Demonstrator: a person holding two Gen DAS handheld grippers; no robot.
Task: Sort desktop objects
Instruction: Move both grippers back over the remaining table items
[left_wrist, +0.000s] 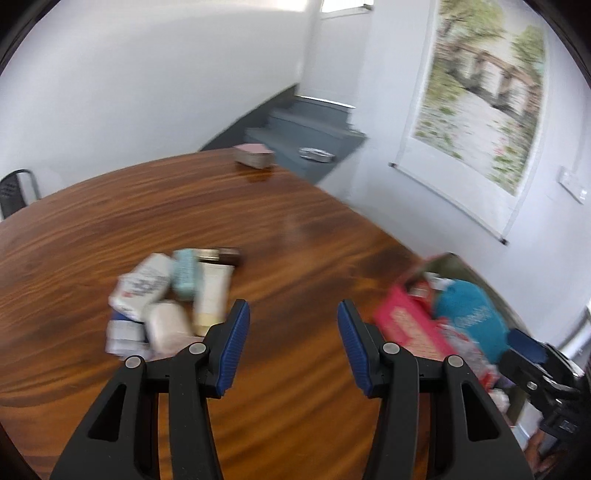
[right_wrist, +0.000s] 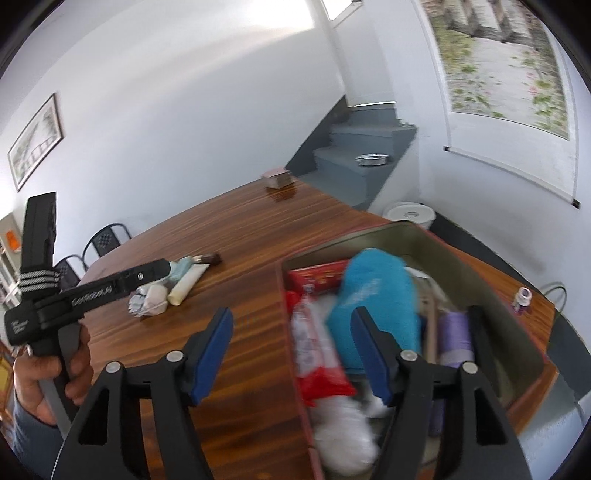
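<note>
While held over bare wooden table (left_wrist: 295, 229), left gripper (left_wrist: 293, 339) gapes half-wide, empty, small toiletry pile (left_wrist: 173, 291) just left of it. Right gripper (right_wrist: 291, 350) released, nothing between pads, straddling near wall of storage box (right_wrist: 480, 258) holding teal pouch (right_wrist: 376, 295), red packet (right_wrist: 317, 362). Labels blurred, unreadable.

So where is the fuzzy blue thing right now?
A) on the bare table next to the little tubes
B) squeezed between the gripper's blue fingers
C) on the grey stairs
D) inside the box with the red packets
D: the fuzzy blue thing lies inside the box, beside the red packets, while the right gripper stands open above the box edge with nothing between its jaws.
</note>
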